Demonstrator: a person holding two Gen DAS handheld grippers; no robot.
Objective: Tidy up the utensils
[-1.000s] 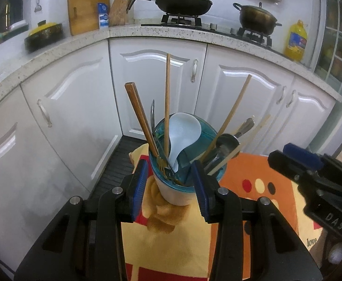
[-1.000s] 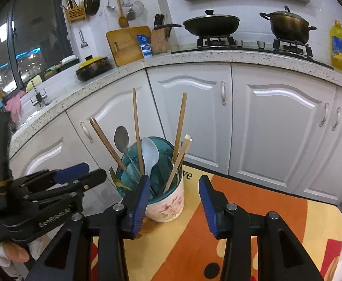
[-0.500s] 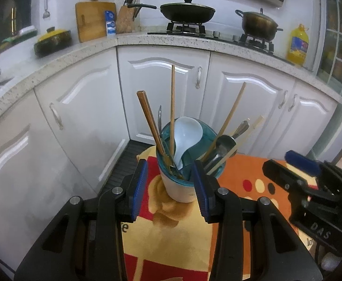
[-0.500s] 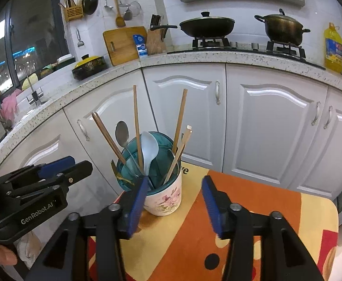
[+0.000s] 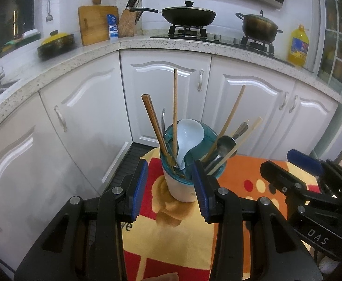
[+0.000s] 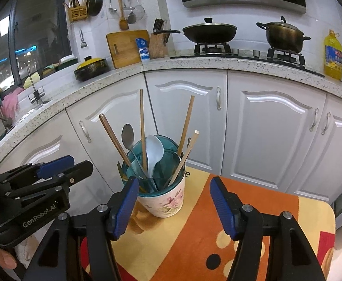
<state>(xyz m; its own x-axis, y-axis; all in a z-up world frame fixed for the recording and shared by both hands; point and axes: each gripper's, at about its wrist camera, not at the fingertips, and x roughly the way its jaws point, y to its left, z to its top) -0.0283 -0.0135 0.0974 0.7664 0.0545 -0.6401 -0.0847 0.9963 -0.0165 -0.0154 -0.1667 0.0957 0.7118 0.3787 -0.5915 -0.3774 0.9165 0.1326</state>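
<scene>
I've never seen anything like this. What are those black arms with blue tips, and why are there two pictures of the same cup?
There is no robot: a person holds one pair of tongs in each hand, with a camera on each. One picture looks along the left tongs, the other along the right tongs, whose jaws have just been opening. Both are open and hold nothing. Ahead, on an orange and yellow patterned cloth, stands a white flowered cup with a teal liner, full of wooden chopsticks, metal spoons and a white ladle.

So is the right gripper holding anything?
No, the right gripper stands open and empty, its pads clear of the utensil cup.
</scene>
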